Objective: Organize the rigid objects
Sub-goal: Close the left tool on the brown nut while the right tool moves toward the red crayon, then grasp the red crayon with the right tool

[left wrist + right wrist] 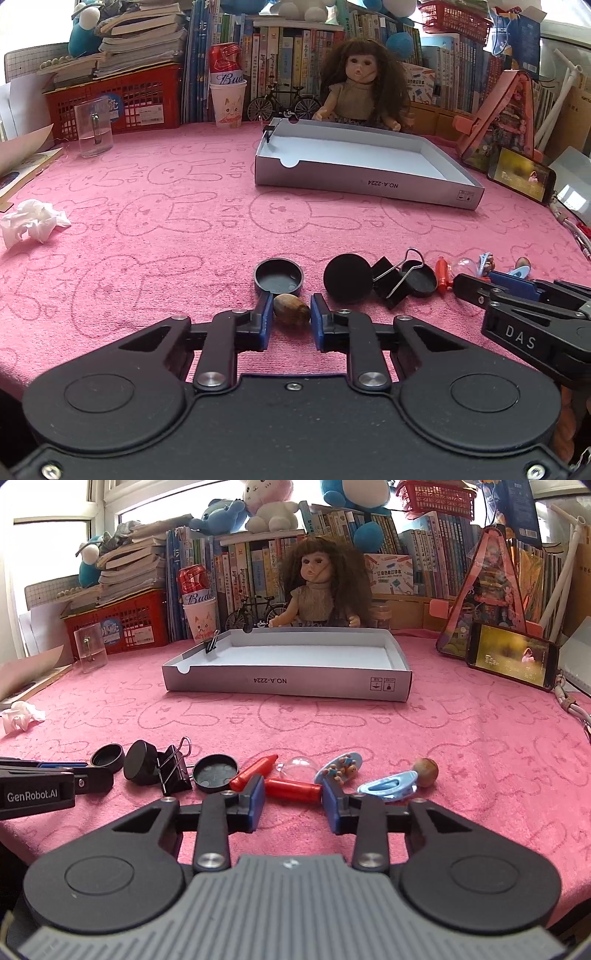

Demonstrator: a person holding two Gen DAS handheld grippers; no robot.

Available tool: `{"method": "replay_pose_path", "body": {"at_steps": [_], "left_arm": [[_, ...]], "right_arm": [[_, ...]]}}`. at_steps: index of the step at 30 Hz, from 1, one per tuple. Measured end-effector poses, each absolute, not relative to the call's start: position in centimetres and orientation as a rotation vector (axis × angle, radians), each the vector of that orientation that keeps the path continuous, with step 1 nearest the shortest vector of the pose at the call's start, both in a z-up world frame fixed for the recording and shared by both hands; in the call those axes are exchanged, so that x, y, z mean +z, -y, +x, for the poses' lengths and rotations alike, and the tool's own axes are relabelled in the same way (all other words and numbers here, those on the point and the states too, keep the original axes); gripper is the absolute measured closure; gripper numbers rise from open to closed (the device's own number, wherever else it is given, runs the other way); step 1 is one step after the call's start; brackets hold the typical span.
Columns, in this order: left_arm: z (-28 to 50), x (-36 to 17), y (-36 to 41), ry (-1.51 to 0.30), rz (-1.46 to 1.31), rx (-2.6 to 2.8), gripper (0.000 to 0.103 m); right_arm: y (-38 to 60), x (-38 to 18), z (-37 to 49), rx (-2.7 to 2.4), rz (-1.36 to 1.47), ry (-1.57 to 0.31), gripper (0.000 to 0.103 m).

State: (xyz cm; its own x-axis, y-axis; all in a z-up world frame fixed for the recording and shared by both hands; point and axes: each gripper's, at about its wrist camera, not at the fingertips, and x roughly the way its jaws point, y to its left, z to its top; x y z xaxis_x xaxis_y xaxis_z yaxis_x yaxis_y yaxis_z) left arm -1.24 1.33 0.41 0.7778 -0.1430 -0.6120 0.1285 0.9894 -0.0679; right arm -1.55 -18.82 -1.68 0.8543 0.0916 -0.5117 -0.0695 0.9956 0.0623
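Pink bunny-print cloth covers the desk, w/ books and a doll behind. On it, near the front edge, lies a row of small rigid bits: a brown nut [291,314], 2 black caps, a black binder clip [392,282], a red crayon [291,789], a clear dome, blue plastic pieces and a wooden bead [425,772]. The grey cardboard tray [424,192] sits well beyond the row, nearly empty; 1 small clip stands on its far left wall.

Step in hand looks like the pick-up: both tools grabbing an item to carry to the tray. Next move prob. calls for lifting clear of the cloth w/o nudging neighbours, then reaching fwd over the tray's near wall.

Left gripper [291,315] has its jaws drawn in as far as they go, blue pads pressed on the nut's 2 sides, the nut resting on the cloth just below the open black cap [278,280]. Right gripper [293,792] stands partly open, pads against the 2 ends of the crayon, gripping it lengthwise; how firm, can't tell.
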Motion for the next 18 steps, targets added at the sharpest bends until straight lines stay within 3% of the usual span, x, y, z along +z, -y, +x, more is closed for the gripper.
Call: {"method": "replay_pose_path", "body": {"at_steps": [2,12,18], "left_arm": [[-1.3,0.4,-1.1,-0.664,-0.023,-0.156,0.083],[-1.3,0.4,-0.9,-0.664,-0.028,-0.162,0.083],[-1.2,0.4,-0.8,-0.665,-0.033,-0.163,0.083]], "right_arm": [[18.5,-1.7,-1.3,0.084,0.035,-0.539,0.046],[16.9,-2.1,-0.7,0.046,-0.052,-0.512,0.041],[17.9,-2.1,-1.4,0.033,-0.054,-0.511,0.027]]}}
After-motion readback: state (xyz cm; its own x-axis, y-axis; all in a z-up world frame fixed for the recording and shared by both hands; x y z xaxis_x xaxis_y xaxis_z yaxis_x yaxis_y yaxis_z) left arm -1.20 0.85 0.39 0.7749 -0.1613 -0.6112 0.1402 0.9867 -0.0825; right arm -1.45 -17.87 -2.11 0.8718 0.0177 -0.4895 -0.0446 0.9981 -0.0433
